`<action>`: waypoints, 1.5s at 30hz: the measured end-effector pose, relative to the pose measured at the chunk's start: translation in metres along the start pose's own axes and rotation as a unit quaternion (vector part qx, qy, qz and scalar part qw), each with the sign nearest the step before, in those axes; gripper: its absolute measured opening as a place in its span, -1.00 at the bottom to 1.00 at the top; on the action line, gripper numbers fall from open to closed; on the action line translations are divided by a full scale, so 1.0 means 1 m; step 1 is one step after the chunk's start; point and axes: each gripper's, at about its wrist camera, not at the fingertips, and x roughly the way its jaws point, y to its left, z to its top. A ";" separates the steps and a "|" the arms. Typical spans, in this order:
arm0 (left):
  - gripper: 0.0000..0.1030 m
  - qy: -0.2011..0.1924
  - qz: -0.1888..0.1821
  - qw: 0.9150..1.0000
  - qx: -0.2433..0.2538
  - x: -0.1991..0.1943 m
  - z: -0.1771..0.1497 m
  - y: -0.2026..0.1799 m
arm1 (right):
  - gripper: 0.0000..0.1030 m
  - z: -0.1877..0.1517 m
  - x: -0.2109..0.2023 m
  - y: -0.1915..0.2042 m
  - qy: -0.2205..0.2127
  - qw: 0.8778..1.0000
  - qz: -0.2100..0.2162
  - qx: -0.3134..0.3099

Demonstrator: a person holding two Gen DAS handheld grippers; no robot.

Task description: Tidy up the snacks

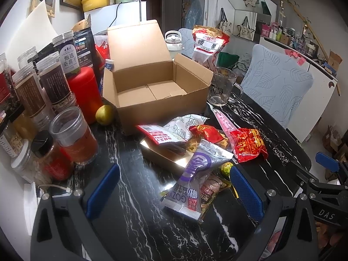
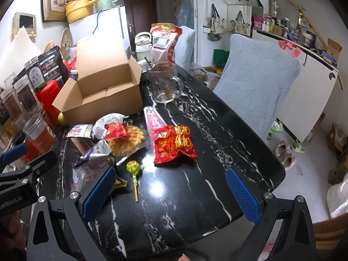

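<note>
Your left gripper (image 1: pixel 174 189) and right gripper (image 2: pixel 170 190) both hover spread wide, holding nothing. Snack packets (image 1: pixel 195 143) lie heaped at twelve o'clock; behind them sits the open cardboard box (image 1: pixel 152 87). Bare table (image 2: pixel 217 130) runs to its rounded edge at three o'clock.

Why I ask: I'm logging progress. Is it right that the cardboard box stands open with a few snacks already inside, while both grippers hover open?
Not quite: the cardboard box is open but empty, as the left wrist view shows. The snacks lie on the table; both grippers are open.
</note>
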 end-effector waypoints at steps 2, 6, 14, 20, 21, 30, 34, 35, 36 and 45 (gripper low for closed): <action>1.00 0.001 0.001 1.000 -0.001 0.000 0.000 0.000 | 1.00 0.000 0.000 -0.001 0.000 1.000 0.000 0.000; 1.00 0.003 0.001 1.000 0.002 0.000 -0.001 -0.002 | 1.00 0.000 -0.001 -0.001 -0.002 1.000 0.001 0.001; 1.00 0.005 0.004 1.000 0.003 0.001 -0.001 -0.005 | 1.00 0.000 -0.001 -0.002 0.001 1.000 0.004 0.002; 1.00 0.012 0.001 1.000 0.002 0.005 -0.003 -0.005 | 1.00 -0.001 0.003 -0.004 0.006 1.000 0.005 0.005; 1.00 0.013 0.000 1.000 0.002 0.005 -0.003 -0.005 | 1.00 -0.002 0.004 -0.004 0.007 1.000 0.005 0.005; 1.00 0.020 -0.012 1.000 0.000 0.010 -0.006 -0.006 | 1.00 -0.007 0.011 -0.007 0.013 1.000 0.019 0.007; 1.00 0.016 -0.032 0.999 0.001 0.012 -0.008 -0.008 | 1.00 -0.011 0.014 -0.008 0.018 0.999 0.025 0.007; 1.00 0.019 -0.037 0.999 0.001 0.014 -0.009 -0.009 | 1.00 -0.012 0.016 -0.009 0.020 0.999 0.027 0.007; 1.00 0.024 -0.044 0.999 0.002 0.017 -0.010 -0.009 | 1.00 -0.013 0.017 -0.009 0.021 0.999 0.029 0.008; 1.00 0.057 -0.068 0.996 -0.009 0.048 -0.017 -0.008 | 1.00 -0.026 0.042 -0.015 0.055 0.997 0.057 0.021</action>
